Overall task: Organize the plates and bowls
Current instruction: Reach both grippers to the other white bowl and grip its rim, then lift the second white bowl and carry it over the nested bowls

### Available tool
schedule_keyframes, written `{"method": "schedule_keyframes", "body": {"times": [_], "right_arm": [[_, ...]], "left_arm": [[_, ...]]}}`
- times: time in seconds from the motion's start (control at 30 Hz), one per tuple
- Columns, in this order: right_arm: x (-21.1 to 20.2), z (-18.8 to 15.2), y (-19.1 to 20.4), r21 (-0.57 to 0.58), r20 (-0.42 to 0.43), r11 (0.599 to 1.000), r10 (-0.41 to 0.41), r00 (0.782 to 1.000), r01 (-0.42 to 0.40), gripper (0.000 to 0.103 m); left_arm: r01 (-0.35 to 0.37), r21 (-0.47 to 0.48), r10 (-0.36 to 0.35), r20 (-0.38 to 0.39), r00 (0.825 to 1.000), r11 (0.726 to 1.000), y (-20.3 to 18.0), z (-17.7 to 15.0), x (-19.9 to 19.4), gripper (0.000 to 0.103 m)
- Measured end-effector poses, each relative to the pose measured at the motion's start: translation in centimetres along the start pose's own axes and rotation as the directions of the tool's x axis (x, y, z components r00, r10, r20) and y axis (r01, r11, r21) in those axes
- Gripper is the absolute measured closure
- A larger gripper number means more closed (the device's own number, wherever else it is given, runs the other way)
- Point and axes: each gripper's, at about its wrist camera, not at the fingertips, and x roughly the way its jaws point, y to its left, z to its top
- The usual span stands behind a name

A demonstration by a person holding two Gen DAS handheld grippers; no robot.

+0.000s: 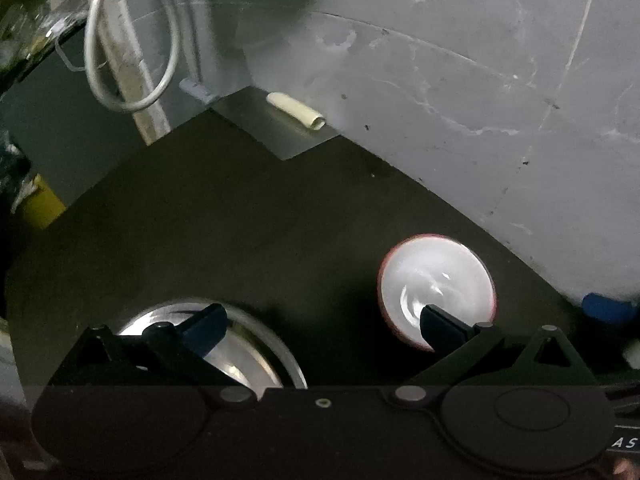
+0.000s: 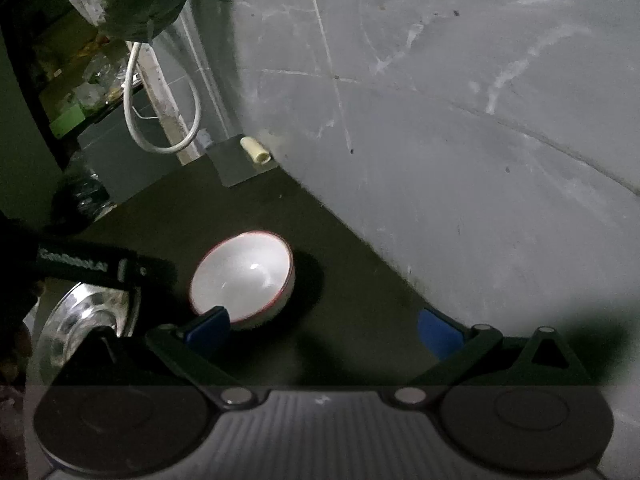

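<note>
Step in hand, by judgement: the approach, nothing lifted yet.

Nearest, left gripper [image 1: 322,322]: jaws spread wide, nothing between the pads. One finger overlaps the steel plate [image 1: 248,354], the other overlaps the near edge of the white bowl [image 1: 436,284]; contact not confirmable from this angle, some motion blur.

Right gripper [image 2: 322,330]: jaws spread to full width, empty. Left-hand finger [image 2: 210,328] just in front of the bowl's [image 2: 244,276] near rim, other finger [image 2: 438,336] over bare dark tabletop [image 2: 340,280] close to the wall.

Task's things: bowl white with a thin red rim, upright, empty, on the dark tabletop near the wall. Steel plate [image 2: 86,320] flat on the tabletop just beside it, apart from it, partly covered in the right view by the left gripper's body [image 2: 100,268].

Next move, likely: straddle the bowl's rim with one finger inside, one outside, then close; or take the plate by its edge. Plate lies low, so a shallow angle needed. Care for the two grippers crowding each other over the same spot.

Farther off: small cream tube [image 1: 296,112] lying on a grey ledge [image 1: 280,136] at the wall's foot, well clear. Beyond, looped white cable [image 1: 132,52] hanging by a post, a yellow object [image 1: 40,204] at the edge, cluttered shelf [image 2: 68,76]. Grey scuffed wall [image 1: 460,100] hems the bowl's far side; little room to reach from behind.
</note>
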Motion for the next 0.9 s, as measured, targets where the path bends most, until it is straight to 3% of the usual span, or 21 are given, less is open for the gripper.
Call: {"method": "schedule_keyframes", "body": {"times": [0.23, 0.37, 0.5, 0.63, 0.7, 0.83, 0.9], "right_arm": [[2.6, 0.9, 0.1, -0.006, -0.026, 1.000, -0.004, 1.000, 0.004, 0.007], [3.3, 0.9, -0.1, -0.007, -0.043, 1.000, 0.023, 0.999, -0.023, 0.017], [3.6, 1.1, 0.2, -0.016, -0.045, 0.999, 0.048, 0.998, -0.049, 0.030], [3.7, 1.3, 0.3, -0.022, -0.053, 0.997, 0.071, 0.996, -0.073, 0.039], [3.9, 1.4, 0.4, -0.024, -0.059, 0.996, 0.087, 0.995, -0.088, 0.045], [4.0, 1.4, 0.6, -0.040, -0.064, 0.992, 0.119, 0.991, -0.122, 0.053], [4.0, 1.3, 0.7, -0.038, -0.065, 0.990, 0.131, 0.989, -0.133, 0.061]], "left_arm": [[-0.023, 0.057, 0.024, -0.020, 1.000, 0.998, -1.1, 1.4, 2.6, 0.001], [-0.042, 0.069, 0.046, -0.047, 0.998, 0.997, -1.8, 1.5, 3.4, 0.001], [-0.023, 0.066, 0.027, -0.062, 0.998, 0.998, -2.5, 1.5, 3.6, 0.008], [-0.012, 0.062, 0.016, -0.073, 0.997, 0.998, -2.8, 1.7, 3.7, 0.020], [0.009, 0.054, -0.004, -0.085, 0.996, 0.998, -2.9, 1.8, 3.8, 0.031], [0.097, 0.014, -0.095, -0.104, 0.990, 0.995, -2.9, 1.5, 4.0, 0.070], [0.129, -0.050, -0.134, -0.099, 0.986, 0.990, -2.6, 1.1, 4.0, 0.077]]}}
